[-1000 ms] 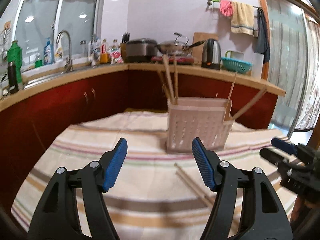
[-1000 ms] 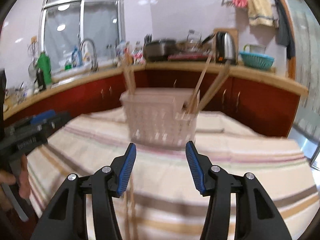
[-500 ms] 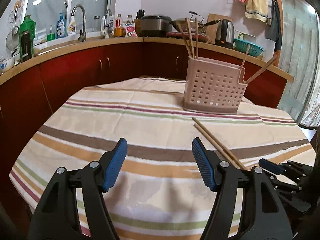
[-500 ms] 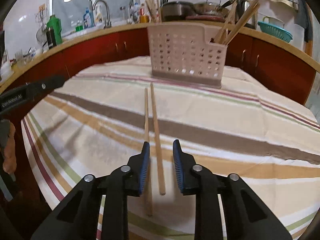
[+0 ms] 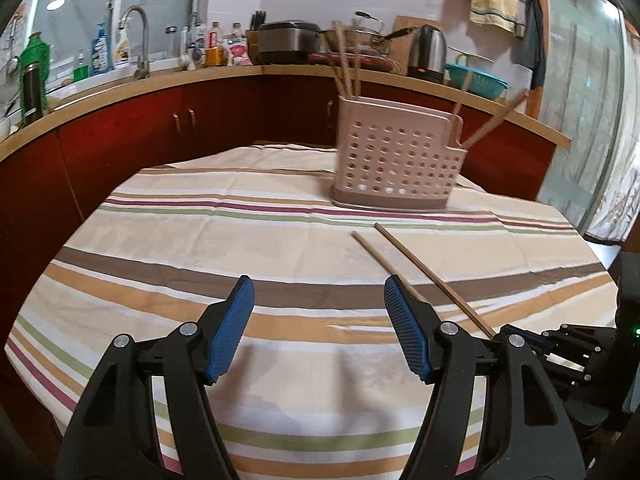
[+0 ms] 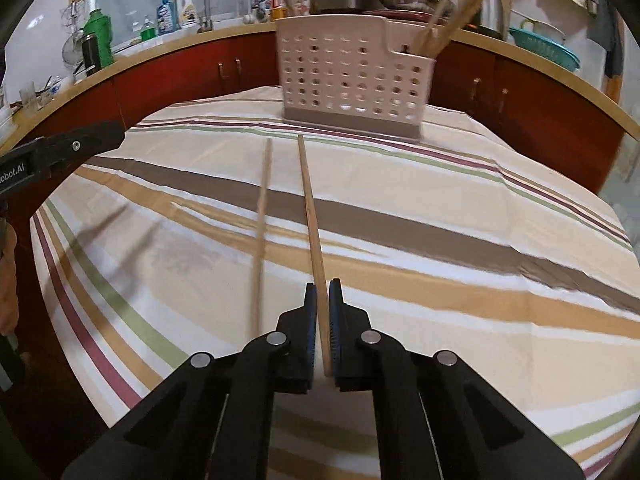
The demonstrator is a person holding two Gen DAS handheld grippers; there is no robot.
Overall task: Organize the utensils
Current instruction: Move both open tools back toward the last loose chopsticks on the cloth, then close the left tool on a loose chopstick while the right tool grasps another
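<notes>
Several chopsticks (image 6: 448,24) stand in the perforated caddy (image 6: 344,76) (both ends).

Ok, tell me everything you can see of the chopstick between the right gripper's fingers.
The chopstick is a long, thin, plain stick that looks like light wood. It lies along the striped tablecloth, far end pointing at the perforated utensil holder without touching it. Its near end sits between the blue pads of the right gripper, which has just closed on it. A second chopstick lies beside it, apart.
</notes>
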